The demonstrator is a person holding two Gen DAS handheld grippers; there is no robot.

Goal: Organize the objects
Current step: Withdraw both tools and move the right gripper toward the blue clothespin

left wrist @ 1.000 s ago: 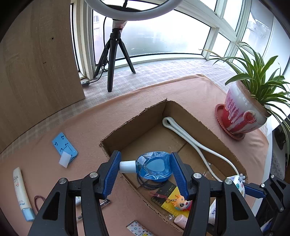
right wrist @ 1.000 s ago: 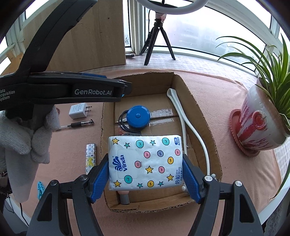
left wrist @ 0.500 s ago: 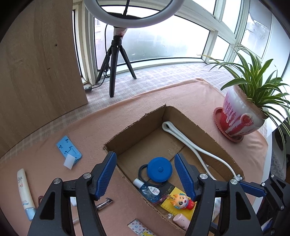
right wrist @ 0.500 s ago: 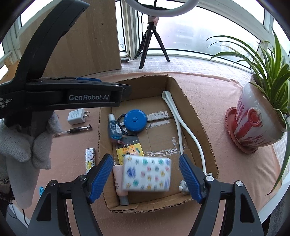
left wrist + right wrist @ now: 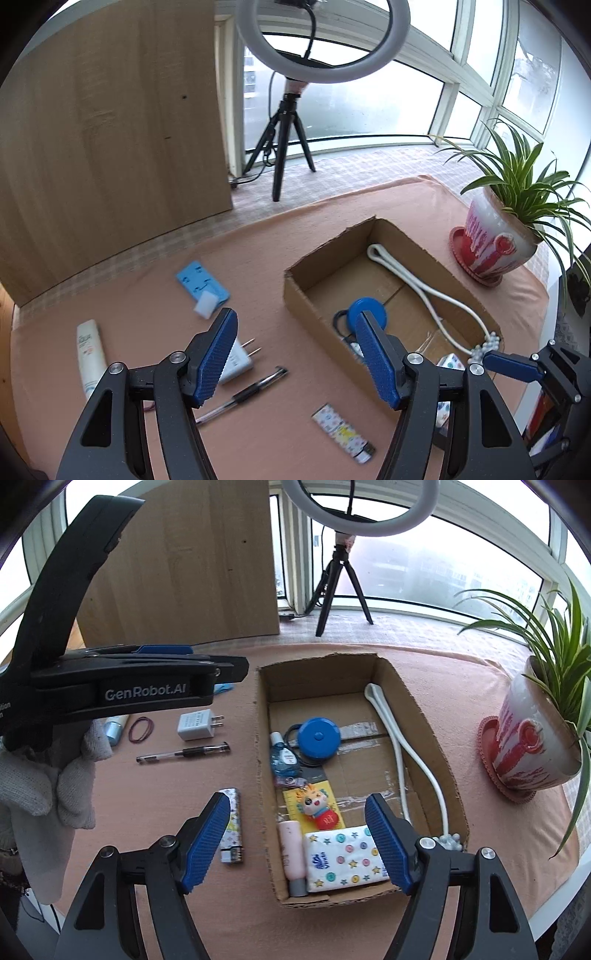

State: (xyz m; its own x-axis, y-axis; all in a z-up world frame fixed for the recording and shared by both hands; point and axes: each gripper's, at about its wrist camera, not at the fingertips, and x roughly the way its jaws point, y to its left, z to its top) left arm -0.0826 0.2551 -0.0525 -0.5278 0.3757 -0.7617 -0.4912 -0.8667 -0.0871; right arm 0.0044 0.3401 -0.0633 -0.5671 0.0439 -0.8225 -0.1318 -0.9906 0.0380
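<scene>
An open cardboard box (image 5: 424,716) on the pink cloth holds a blue tape measure (image 5: 318,737), a small blue bottle (image 5: 283,757), a toy figure on a yellow card (image 5: 317,806), a pink tube (image 5: 291,845), a star-patterned tissue pack (image 5: 343,860) and a white hose (image 5: 395,746). My right gripper (image 5: 297,799) hangs open and empty above the box's near end. My left gripper (image 5: 295,317) is open and empty, above the cloth at the box's left wall (image 5: 295,295). Below it lie a white charger (image 5: 236,363) and a pen (image 5: 243,395).
On the cloth left of the box lie a patterned lighter (image 5: 232,825), a red rubber band (image 5: 141,728), a blue card (image 5: 201,286) and a white tube (image 5: 88,354). A potted plant (image 5: 532,746) stands to the right. A gloved hand (image 5: 48,775) holds the left gripper.
The left gripper opened, dropped the small blue bottle into the box, then drew back left and up. The right gripper let the tissue pack fall into the box's near end and rose a little.
</scene>
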